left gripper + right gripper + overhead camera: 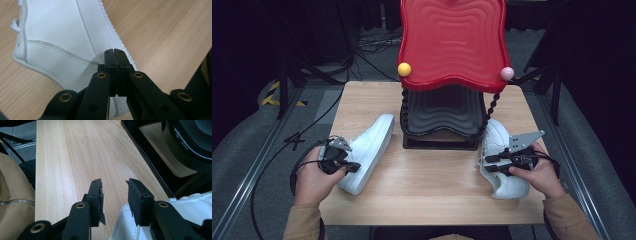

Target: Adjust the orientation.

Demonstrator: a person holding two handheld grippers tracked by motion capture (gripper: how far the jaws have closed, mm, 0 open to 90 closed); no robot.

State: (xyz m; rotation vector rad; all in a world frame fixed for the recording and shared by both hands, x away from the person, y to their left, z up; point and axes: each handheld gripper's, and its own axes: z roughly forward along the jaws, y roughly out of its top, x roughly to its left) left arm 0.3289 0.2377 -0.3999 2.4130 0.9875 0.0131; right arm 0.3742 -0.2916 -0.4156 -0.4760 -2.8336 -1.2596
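Note:
Two white sneakers lie on the wooden table [427,190]. The left sneaker [374,137] lies at an angle left of the rack, and my left gripper [354,167] sits at its near end. In the left gripper view the jaws are pressed together, and the gripper [114,53] hovers over the ribbed sole edge of this sneaker [57,32] with nothing seen between them. The right sneaker [497,137] lies right of the rack. My right gripper [488,164] is over its middle, open. In the right gripper view the gripper [113,185] has its jaws apart above the sneaker [190,207].
A two-tier rack stands at the table's centre back, with a red wavy top shelf [452,40] and a black lower shelf [442,115]. Its black base [150,162] runs close to my right gripper. Cables lie on the floor behind. A tan sleeve [12,202] is at the near edge.

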